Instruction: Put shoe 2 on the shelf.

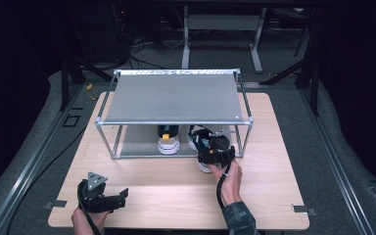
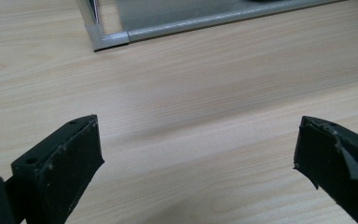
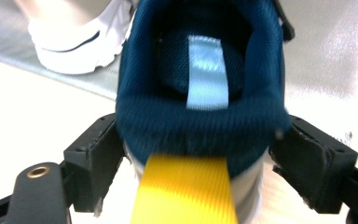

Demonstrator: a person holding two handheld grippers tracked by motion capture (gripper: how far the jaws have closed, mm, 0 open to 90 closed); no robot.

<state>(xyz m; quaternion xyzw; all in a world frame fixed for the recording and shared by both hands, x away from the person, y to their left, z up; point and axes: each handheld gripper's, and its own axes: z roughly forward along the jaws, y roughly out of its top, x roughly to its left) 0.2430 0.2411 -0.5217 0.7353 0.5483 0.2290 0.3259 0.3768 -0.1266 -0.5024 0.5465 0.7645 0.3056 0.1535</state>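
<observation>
At the front edge of the grey metal-framed shelf rack [image 1: 174, 98], our right gripper [image 3: 200, 154] clamps the padded heel collar of the navy-lined sneaker with yellow pull tab [image 3: 200, 107]. We judge it light and soft; grip the stiffer heel. Our left gripper [image 2: 198, 149] hangs wide and empty.

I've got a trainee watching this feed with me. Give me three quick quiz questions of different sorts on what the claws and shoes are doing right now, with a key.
1. True or false: the left claw is clamped on a shoe.
2. Multiple choice: the right claw has its jaws on either side of which part of the navy-lined shoe with the yellow heel strap? A. the toe B. the heel C. the laces
3. Fill the gap: the white shoe with the yellow-and-black collar stands on the ____ level of the grey metal-framed two-level rack.

Key
1. False: its jaws stand wide apart over the bare light wooden table.
2. B
3. lower
</observation>
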